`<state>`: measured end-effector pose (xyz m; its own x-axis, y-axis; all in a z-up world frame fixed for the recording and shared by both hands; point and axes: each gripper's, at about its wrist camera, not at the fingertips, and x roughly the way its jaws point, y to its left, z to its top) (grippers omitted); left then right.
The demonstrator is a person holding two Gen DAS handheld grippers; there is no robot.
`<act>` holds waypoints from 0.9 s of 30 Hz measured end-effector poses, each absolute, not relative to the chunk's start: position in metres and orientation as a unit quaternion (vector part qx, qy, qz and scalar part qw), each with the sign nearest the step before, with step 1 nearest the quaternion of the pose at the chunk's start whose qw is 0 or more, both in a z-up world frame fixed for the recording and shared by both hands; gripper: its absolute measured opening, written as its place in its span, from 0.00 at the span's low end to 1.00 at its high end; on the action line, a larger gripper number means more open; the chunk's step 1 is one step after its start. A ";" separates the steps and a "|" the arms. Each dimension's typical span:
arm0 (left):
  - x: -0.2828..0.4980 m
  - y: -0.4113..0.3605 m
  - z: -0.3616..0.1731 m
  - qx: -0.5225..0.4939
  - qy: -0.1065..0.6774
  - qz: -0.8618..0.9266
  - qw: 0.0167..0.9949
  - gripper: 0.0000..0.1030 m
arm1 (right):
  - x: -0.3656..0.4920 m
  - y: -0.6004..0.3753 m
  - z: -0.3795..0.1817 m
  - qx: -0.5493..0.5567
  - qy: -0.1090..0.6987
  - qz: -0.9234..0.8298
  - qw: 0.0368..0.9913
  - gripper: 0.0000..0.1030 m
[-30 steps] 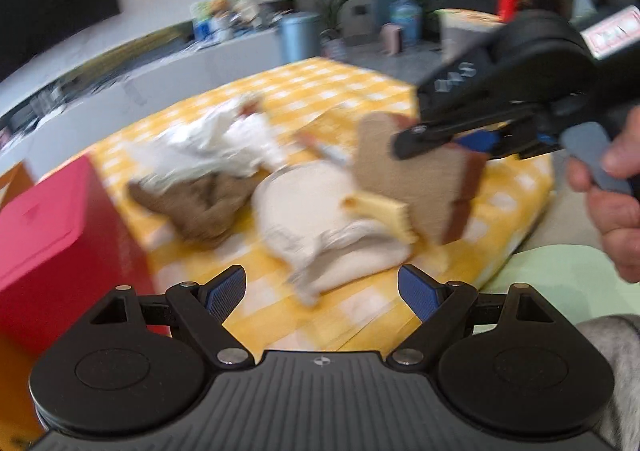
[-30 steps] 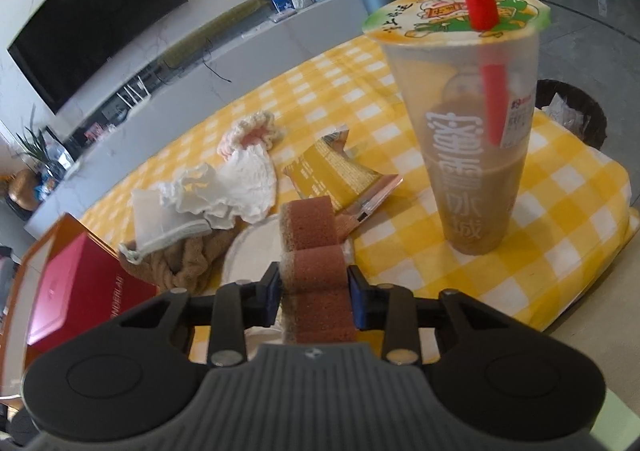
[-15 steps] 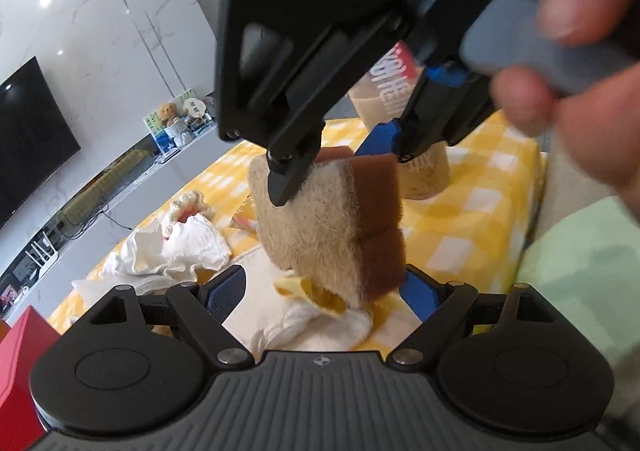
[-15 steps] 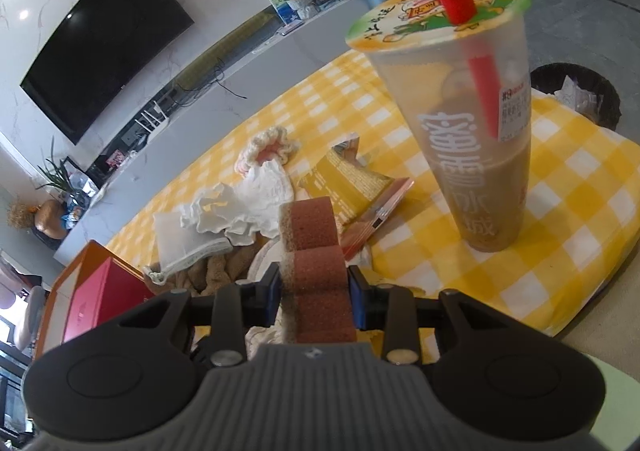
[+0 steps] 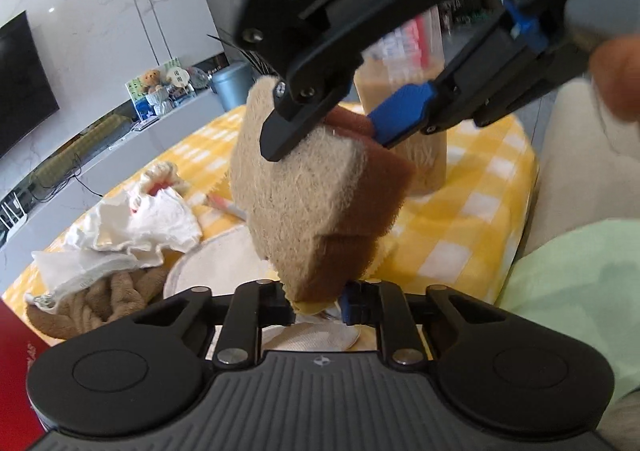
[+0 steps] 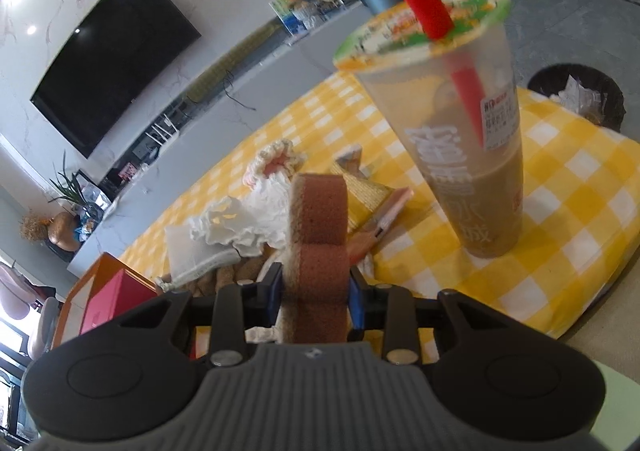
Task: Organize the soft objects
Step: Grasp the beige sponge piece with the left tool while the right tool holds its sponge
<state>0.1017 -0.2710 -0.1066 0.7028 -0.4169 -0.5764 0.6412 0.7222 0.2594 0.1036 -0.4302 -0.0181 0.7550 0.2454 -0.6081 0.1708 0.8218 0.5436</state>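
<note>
Two grippers share one sponge [image 5: 316, 203] held above the checked table [image 5: 472, 219]: the left gripper [image 5: 318, 309] is closing its jaws on the lower corner, while the right gripper [image 5: 324, 131] clamps the top. I judge this a hand-over; next, the right must let go once the left grips firmly. Beyond lie a white cloth [image 5: 132, 227] and a drink cup [image 6: 452, 131].

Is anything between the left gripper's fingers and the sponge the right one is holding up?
Nothing visible. The sponge hangs from the right gripper, its lower end already between the closing jaws of the left gripper.
</note>
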 end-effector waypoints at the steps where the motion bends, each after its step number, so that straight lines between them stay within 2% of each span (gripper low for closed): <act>1: 0.100 -0.268 -0.102 0.218 0.244 -0.295 0.897 0.16 | 0.102 -0.430 -0.015 0.299 0.342 0.026 0.890 0.31; 4: 0.095 -0.262 -0.090 0.217 0.229 -0.280 0.906 0.13 | 0.096 -0.431 -0.006 0.312 0.317 0.047 0.894 0.31; 5: 0.095 -0.260 -0.087 0.221 0.231 -0.273 0.908 0.07 | 0.094 -0.432 -0.003 0.318 0.307 0.053 0.895 0.31; 6: 0.096 -0.258 -0.085 0.219 0.238 -0.264 0.909 0.06 | 0.092 -0.432 -0.002 0.327 0.295 0.060 0.896 0.31; 11: 0.109 -0.230 -0.071 0.160 0.275 -0.239 0.918 0.04 | 0.092 -0.436 0.001 0.347 0.278 0.071 0.893 0.31; 19: 0.127 -0.182 -0.050 0.053 0.318 -0.192 0.927 0.04 | 0.099 -0.433 -0.008 0.334 0.309 0.044 0.889 0.31; 27: 0.136 -0.148 -0.037 -0.045 0.355 -0.227 0.906 0.04 | 0.104 -0.423 -0.008 0.306 0.330 0.034 0.892 0.31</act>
